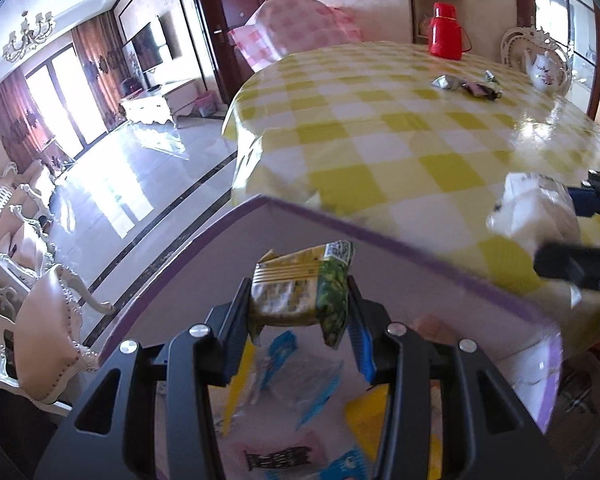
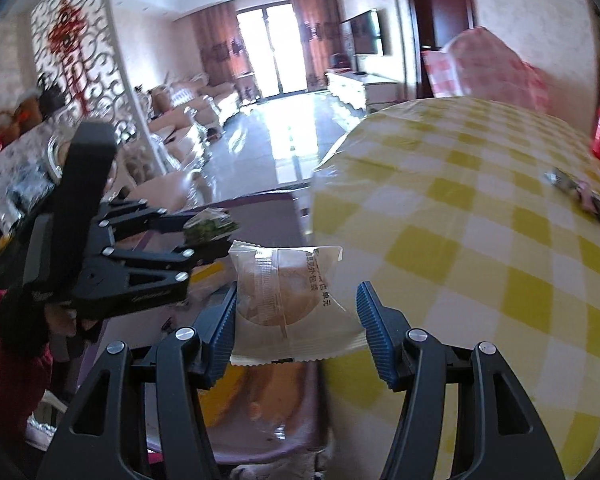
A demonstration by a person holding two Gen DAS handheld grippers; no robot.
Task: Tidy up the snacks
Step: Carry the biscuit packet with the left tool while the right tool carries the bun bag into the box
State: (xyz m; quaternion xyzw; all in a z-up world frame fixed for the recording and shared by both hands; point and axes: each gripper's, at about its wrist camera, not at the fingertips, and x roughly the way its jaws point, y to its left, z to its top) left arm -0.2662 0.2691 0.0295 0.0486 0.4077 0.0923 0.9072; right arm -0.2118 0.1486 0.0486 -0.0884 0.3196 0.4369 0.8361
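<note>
A red thermos (image 1: 446, 31) and white teapot (image 1: 545, 67) stand on the yellow-checked table (image 1: 380, 128).

My right hand-held gripper (image 2: 296, 312) has a white-wrapped pastry (image 2: 288, 304) between its blue pads (image 2: 374, 320); the left pad touches the wrapper, the right pad stands just apart. At ten o'clock my left hand-held gripper (image 2: 216, 236) pinches a green snack packet (image 2: 208, 229). The yellow-checked counter (image 2: 480, 240) spreads toward two o'clock, with loose wrappers (image 2: 580, 192) near its right edge.
</note>
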